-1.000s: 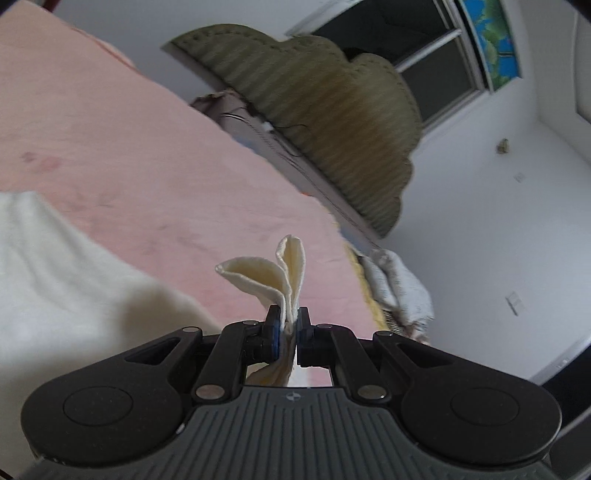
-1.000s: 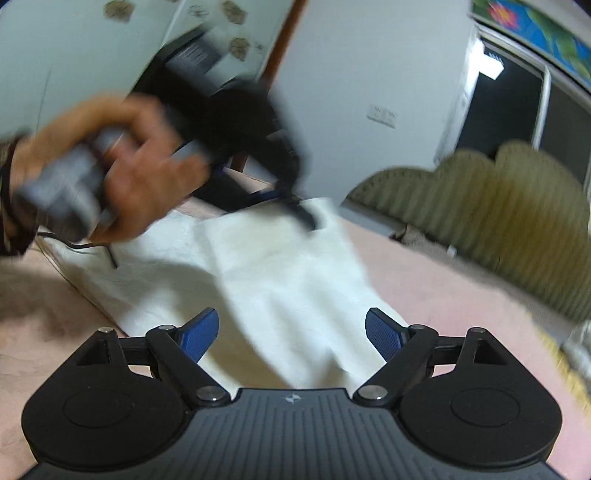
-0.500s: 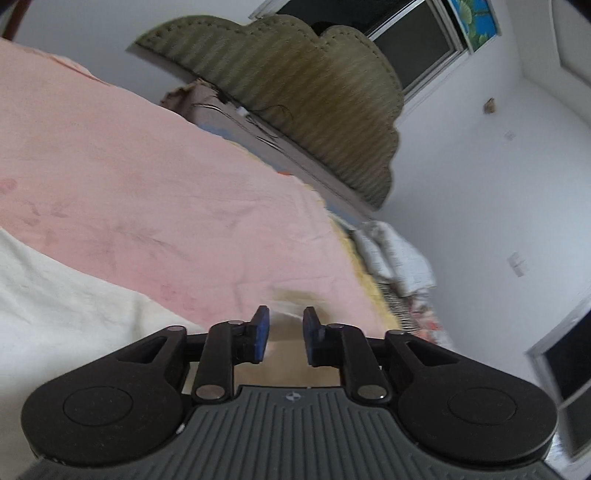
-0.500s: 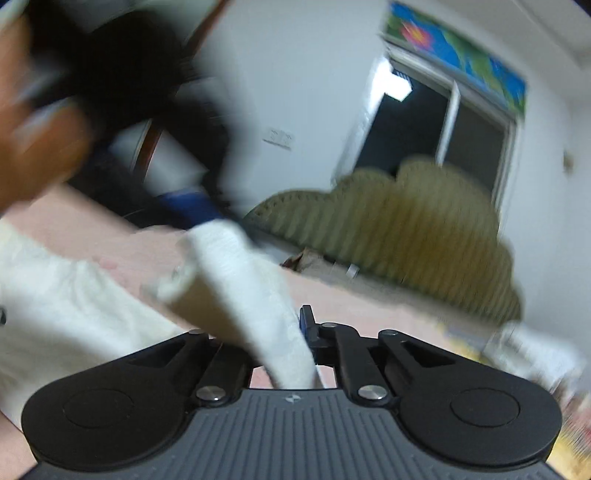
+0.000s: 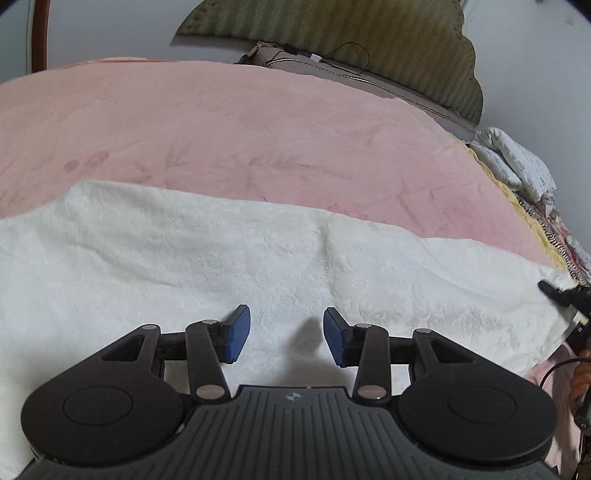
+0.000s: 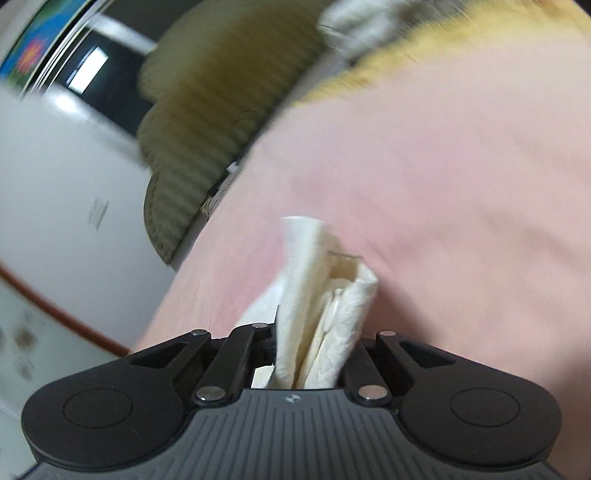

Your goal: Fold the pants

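Note:
The cream-white pants (image 5: pixel 258 254) lie spread flat across the pink bedspread (image 5: pixel 240 125) in the left wrist view. My left gripper (image 5: pixel 286 339) hovers just above the cloth, its jaws opening, with nothing pinched between the blue pads (image 5: pixel 236 338). At that view's right edge the tip of the right gripper (image 5: pixel 561 293) meets the pants' end. In the right wrist view my right gripper (image 6: pixel 314 354) is shut on a bunched fold of the pants (image 6: pixel 325 295), which sticks up between the fingers and hides the pads.
An olive padded headboard (image 5: pixel 369 33) stands at the far side of the bed. Folded bedding and pillows (image 5: pixel 517 162) are piled at the right edge. A white wall and a dark window (image 6: pixel 88 70) show in the blurred right wrist view.
My left gripper let go of the cream cloth, opened and sank toward the flat pants. My right gripper shut on a fold of the pants, rolled strongly and swept sideways over the bed.

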`<state>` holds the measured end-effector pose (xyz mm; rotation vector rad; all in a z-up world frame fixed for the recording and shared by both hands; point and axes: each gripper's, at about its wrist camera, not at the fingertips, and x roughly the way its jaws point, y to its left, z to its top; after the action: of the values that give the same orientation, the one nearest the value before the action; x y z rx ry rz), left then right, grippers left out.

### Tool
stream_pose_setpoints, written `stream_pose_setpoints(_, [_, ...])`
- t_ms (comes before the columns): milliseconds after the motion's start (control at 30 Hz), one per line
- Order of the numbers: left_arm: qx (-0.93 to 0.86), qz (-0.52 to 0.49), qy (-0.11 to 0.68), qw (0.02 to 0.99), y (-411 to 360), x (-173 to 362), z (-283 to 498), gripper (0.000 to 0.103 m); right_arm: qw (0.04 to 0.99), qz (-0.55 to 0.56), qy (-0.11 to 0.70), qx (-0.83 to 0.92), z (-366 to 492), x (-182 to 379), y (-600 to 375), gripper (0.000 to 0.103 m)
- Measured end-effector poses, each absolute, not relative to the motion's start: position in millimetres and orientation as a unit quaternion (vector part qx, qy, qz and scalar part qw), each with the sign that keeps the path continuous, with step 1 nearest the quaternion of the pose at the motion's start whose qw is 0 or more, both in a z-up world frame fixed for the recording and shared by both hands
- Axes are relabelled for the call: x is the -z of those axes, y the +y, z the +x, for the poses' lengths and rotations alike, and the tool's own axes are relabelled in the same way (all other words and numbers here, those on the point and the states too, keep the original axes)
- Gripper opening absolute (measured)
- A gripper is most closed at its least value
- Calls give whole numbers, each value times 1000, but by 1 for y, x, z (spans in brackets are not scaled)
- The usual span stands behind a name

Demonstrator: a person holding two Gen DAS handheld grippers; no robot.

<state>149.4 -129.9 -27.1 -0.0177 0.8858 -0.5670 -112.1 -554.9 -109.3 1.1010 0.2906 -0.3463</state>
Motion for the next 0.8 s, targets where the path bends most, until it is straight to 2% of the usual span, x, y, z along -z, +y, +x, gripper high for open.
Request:
stream_pose_setpoints(100, [266,-62,375,886,-109,5,146,48,882,420,125,173,-101,70,-534,6])
stream_pose_setpoints(233, [205,-126,309,920,-76,-27,141,62,967,150,113,173,-60,-4,-454,6])
stream_pose_setpoints(300, [177,-147,286,930,-58,-37,139,65,985,16,98,143,-35,-21,-392,6])
stream_pose_setpoints(367, [155,-155,278,935,-43,-43,138,67,988,-79,111,75,-5,-13,-323,6])
stream_pose_setpoints(500, [128,-140,293,937,-26,-42,142,67,937,-270,198,-95,20,60,-193,6])
stream_pose_setpoints(600, [124,-146,302,934,-16,-37,143,67,927,-298,198,-112,13,85,-160,7])
stream_pose_setpoints(800, [127,-162,302,931,-16,-30,149,67,936,-286,175,-106,11,80,-150,7])
